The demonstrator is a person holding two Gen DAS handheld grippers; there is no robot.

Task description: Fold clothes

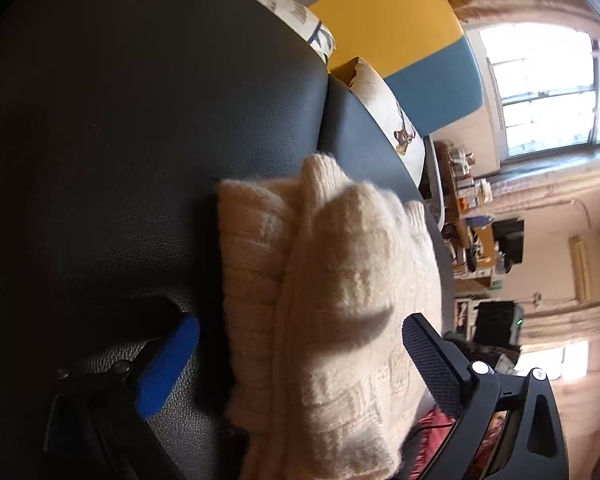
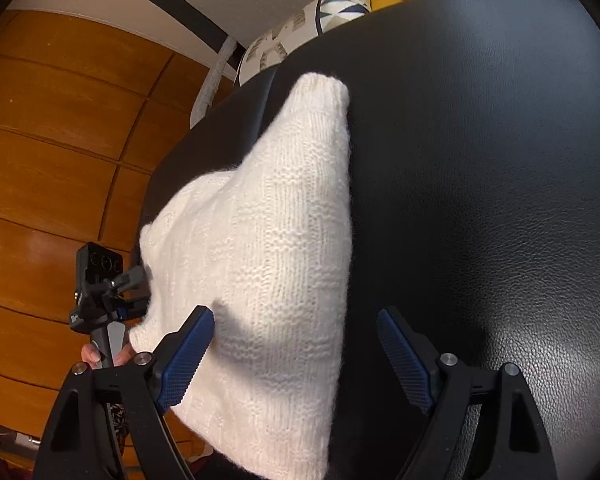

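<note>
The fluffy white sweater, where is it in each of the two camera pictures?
Left wrist view: the folded cream knitted sweater fills the lower middle, lying on the black leather sofa seat, between the open tongs.
Right wrist view: the sweater runs from the upper middle down to the bottom centre, its right edge on the seat.
Shared landmark: the patterned cushion with blue triangles at the seat's far edge.

My L wrist cam sat close, angled down over the cream sweater (image 1: 332,300) on the black cushion (image 1: 140,140), facing the window. R wrist cam looked down likewise, facing the wood floor. Both shared sweater and cushion.
</note>
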